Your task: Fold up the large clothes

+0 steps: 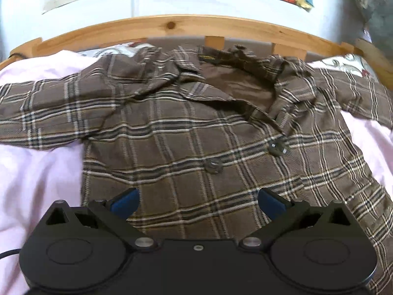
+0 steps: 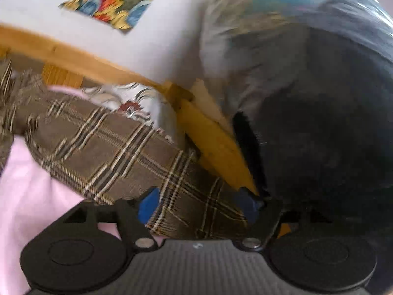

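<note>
Left gripper [image 1: 198, 205] poised low over a brown plaid coat [image 1: 186, 132], blue pads spread wide, nothing between them but the cloth lying beneath. Coat spread front-up on a pale pink sheet [image 1: 36, 172], collar [image 1: 221, 59] toward the wooden headboard [image 1: 172, 24], hem end toward the gripper, so long axis runs from tool to headboard. Left sleeve [image 1: 44, 113] stretched out sideways across the sheet, right sleeve [image 1: 356, 91] reaching off toward the opposite edge. Two dark buttons [image 1: 215, 166] just ahead of the pads, slightly right of centre. Patterned pillow [image 1: 343, 62] peeking out behind the right shoulder. Right gripper [image 2: 199, 207], seen in a blurred view, jaws standing well apart, with the end of the right sleeve [image 2: 110, 152] lying across the gap between the blue pads; left pad beside the cloth, not visibly pressing it, right pad close to the yellow wooden bed rail [image 2: 213, 152]. Sleeve running from the upper left down to the gripper, cuff end nearest the tool. Dark bulky fabric [image 2: 319, 135] filling the right of that view, too blurred to identify.
</note>
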### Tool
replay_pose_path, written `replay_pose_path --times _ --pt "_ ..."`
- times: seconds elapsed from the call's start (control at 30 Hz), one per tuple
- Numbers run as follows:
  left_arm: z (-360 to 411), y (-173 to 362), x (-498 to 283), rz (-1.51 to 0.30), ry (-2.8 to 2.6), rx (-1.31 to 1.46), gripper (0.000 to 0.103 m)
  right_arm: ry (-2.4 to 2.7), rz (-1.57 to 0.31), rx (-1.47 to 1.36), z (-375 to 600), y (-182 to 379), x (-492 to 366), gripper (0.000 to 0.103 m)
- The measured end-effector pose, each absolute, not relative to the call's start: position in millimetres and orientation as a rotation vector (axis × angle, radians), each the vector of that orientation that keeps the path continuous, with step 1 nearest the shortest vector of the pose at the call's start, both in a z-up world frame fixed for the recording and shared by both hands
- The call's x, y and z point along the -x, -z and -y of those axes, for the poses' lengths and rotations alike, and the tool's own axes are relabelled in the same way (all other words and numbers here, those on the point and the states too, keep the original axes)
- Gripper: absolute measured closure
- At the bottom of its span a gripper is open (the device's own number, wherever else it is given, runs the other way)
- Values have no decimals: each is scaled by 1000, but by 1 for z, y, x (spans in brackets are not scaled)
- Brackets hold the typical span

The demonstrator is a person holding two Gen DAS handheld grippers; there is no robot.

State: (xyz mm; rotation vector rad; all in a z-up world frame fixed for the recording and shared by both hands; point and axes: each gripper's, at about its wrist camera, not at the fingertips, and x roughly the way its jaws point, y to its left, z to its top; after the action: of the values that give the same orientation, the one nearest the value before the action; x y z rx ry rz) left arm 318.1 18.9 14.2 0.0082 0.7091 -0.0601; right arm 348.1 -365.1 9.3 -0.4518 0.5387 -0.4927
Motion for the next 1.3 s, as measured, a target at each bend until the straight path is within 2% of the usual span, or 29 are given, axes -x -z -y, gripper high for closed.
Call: replay_pose_path --times 0.07,0.17,0.27,0.47,0.5,0.53,0.57,0.63,0.67,0.73,1.0,1.3 --pt "-11 -13 -318 -706 71 -22 1 532 -574 501 361 5 -354 22" --pt "-2 -9 -317 -709 87 -26 1 590 -592 343 370 6 -347 25" --pt "3 -3 -320 -735 105 -22 1 636 -519 184 382 6 -338 25" --pt "7 1 -318 -756 109 -35 1 783 -462 116 411 16 -357 31" --pt "8 2 -318 -759 108 -39 1 795 -462 105 414 19 -361 38" --pt "8 3 -318 -764 108 -41 1 807 -469 100 417 21 -366 40" --pt "8 4 -318 -769 109 -43 1 833 -470 111 418 24 -369 48" --pt "8 5 -318 -775 108 -46 1 854 -466 102 424 26 -373 75" --pt "8 6 -318 -777 107 -46 1 865 -467 108 426 26 -375 92" --pt "7 5 -319 -777 105 -41 1 854 -470 101 425 23 -373 97" --pt "-6 -3 -320 -752 97 2 1 591 -385 314 347 -11 -340 99" --pt "-42 -15 -309 -740 85 55 1 134 -289 209 229 -129 -321 99"
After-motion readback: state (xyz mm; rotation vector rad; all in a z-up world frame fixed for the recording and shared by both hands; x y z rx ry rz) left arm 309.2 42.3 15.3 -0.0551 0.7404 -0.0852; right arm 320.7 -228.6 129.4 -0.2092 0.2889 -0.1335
